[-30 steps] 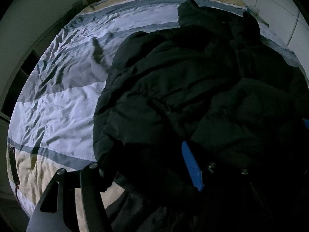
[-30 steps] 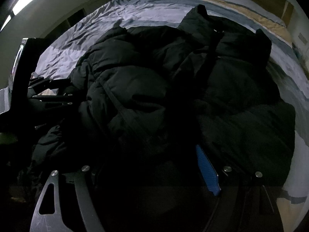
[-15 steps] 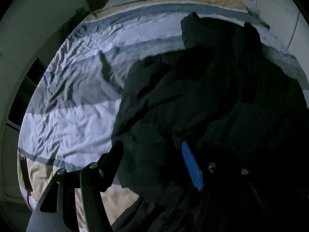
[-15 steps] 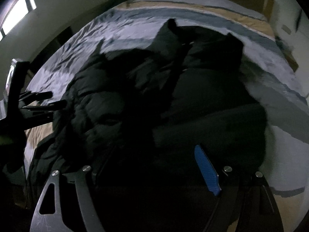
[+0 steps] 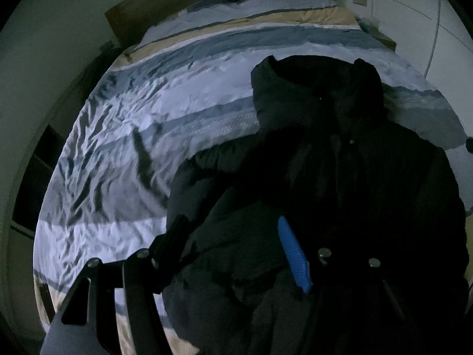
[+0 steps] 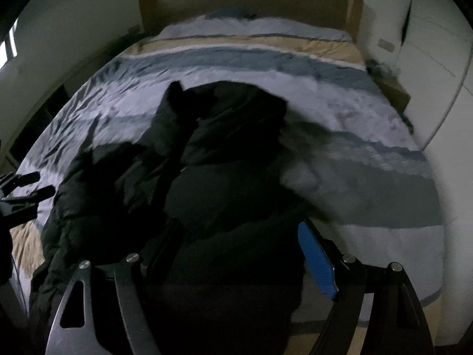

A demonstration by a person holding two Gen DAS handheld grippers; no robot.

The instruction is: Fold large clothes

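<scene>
**Both claws pinching the bottom of a black puffer jacket, mid-fold on the bed**

So here's the setup; a big black puffer jacket [image 5: 340, 162] lies spread on a striped duvet [image 5: 124, 153], collar end pointing away from both claws toward the headboard [image 6: 251, 0], hem end right at the claws.

Left claw [image 5: 233, 248]: jaws stand fairly wide, with a fat wad of jacket filling the gap between the blue pad [image 5: 294, 257] and the dark finger opposite; I read that as clamped on the jacket, though it's too dark to see the pads actually biting. Right claw [image 6: 236, 254]: same story, jaws wide with dark padded cloth bunched between them, and its blue pad [image 6: 316, 263] sits at the edge of the fabric; looks like a grip on the jacket's near right corner.

Why hold it like this? My guess: with one claw on each bottom corner you can carry the whole hem up and over toward the collar in one go; puffy stuff slumps if you only grab one side. From the right claw's view the left claw shows off to the far left, beside the jacket's sleeve side; so they're spaced about the jacket's width apart.

The bare duvet to the left of the left claw gives room to lay the fold flat.

Writing or brands: nothing readable anywhere; there's a small pale plate on the wall [image 6: 386, 45] past the bed, but it's blank as far as I can tell.
</scene>
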